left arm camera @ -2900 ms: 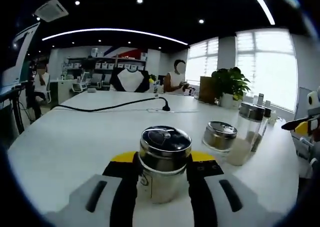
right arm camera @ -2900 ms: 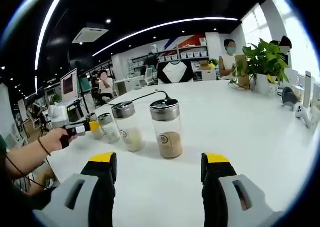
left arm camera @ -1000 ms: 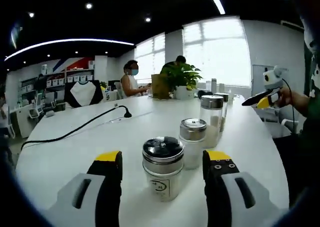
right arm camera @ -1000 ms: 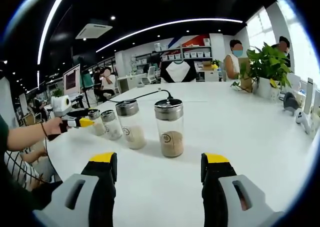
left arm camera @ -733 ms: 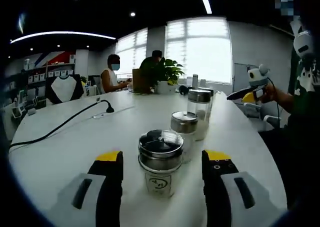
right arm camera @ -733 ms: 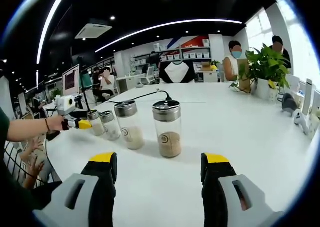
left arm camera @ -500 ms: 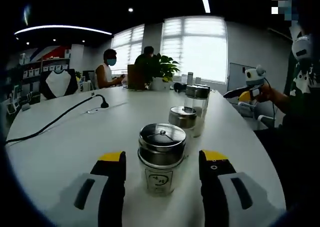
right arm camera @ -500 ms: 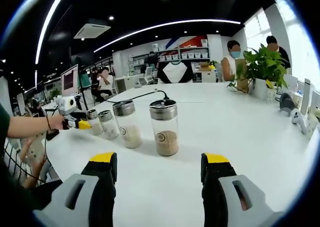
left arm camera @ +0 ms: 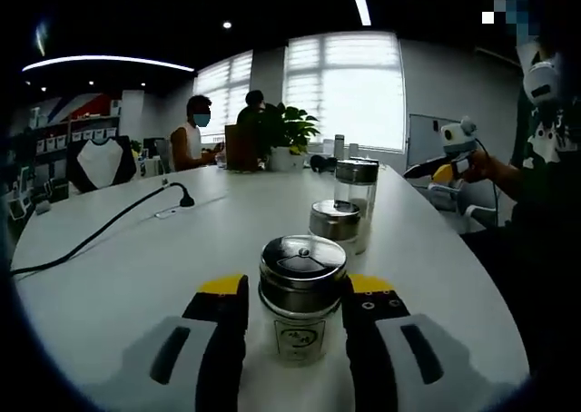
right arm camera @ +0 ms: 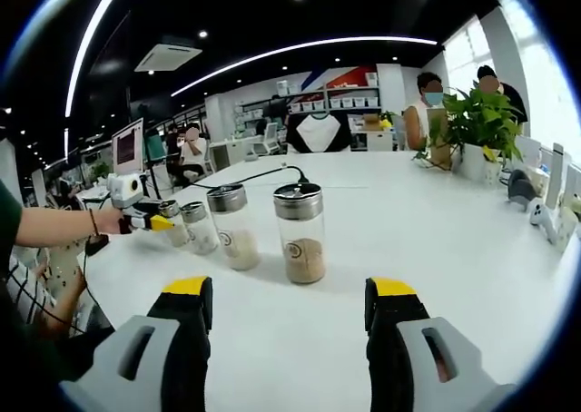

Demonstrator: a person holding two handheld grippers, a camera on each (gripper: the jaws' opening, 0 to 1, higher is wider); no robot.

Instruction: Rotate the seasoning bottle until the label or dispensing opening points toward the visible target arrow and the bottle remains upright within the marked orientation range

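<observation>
Several seasoning bottles with steel lids stand upright in a row on the white table (left arm camera: pixel 136 276). My left gripper (left arm camera: pixel 295 308) has its jaws against both sides of the nearest, short bottle (left arm camera: pixel 302 317), whose small label faces the camera. Behind it stand a second short bottle (left arm camera: pixel 334 230) and a tall one (left arm camera: pixel 356 190). In the right gripper view the same row runs leftward from a tall bottle of brown powder (right arm camera: pixel 300 233) to the small bottle (right arm camera: pixel 172 223), where the left gripper (right arm camera: pixel 156 221) sits in a hand. My right gripper (right arm camera: pixel 290 317) is open over bare table, short of the row.
A black cable (left arm camera: pixel 91 240) crosses the table behind the bottles. A potted plant (right arm camera: pixel 481 112) and seated people are at the far side. A white device (right arm camera: pixel 545 208) lies near the right edge. The person's body (left arm camera: pixel 545 249) stands beyond the table's rounded edge.
My left gripper has moved in on the nearest bottle and its jaws have narrowed from wide apart to against the bottle's sides. The right gripper stays open in place.
</observation>
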